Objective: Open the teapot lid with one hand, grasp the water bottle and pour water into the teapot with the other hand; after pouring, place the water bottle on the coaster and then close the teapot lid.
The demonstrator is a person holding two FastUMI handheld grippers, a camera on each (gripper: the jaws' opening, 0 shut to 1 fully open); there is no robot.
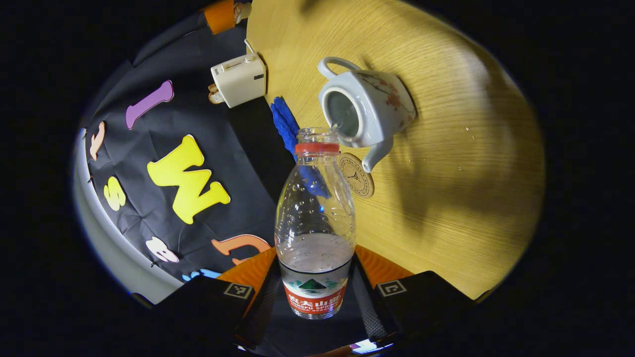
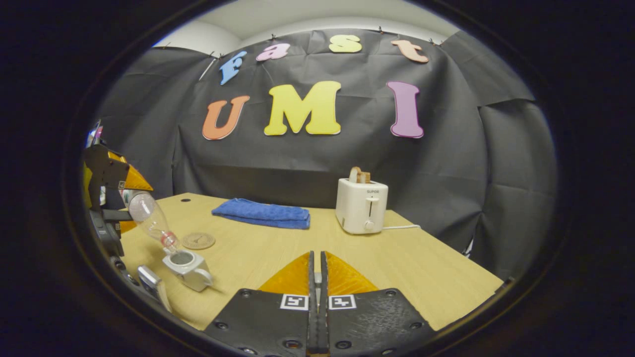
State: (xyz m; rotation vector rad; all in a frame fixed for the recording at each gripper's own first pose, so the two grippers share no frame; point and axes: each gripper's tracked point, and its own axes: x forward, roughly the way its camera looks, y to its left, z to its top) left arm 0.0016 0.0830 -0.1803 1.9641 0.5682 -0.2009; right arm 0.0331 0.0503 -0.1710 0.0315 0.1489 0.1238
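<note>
In the left gripper view the clear plastic water bottle (image 1: pixel 315 218), ribbed and beaded with droplets, is tipped forward with its uncapped mouth at the rim of the white ceramic teapot (image 1: pixel 366 110); the teapot's opening is uncovered and a thin stream runs into it. The left gripper (image 1: pixel 314 287) has both fingers pressed on the bottle's labelled lower body. Just beside the teapot's spout lies the round coaster (image 1: pixel 356 174) on the pale wood-grain table (image 1: pixel 446 124). In the right gripper view, the same bottle and teapot sit at far left, then a folded blue cloth (image 2: pixel 263 213), then a boxy white toaster (image 2: pixel 361 206). The right gripper (image 2: pixel 317 267) has its fingers together, with no gap between them, above the table.
</note>
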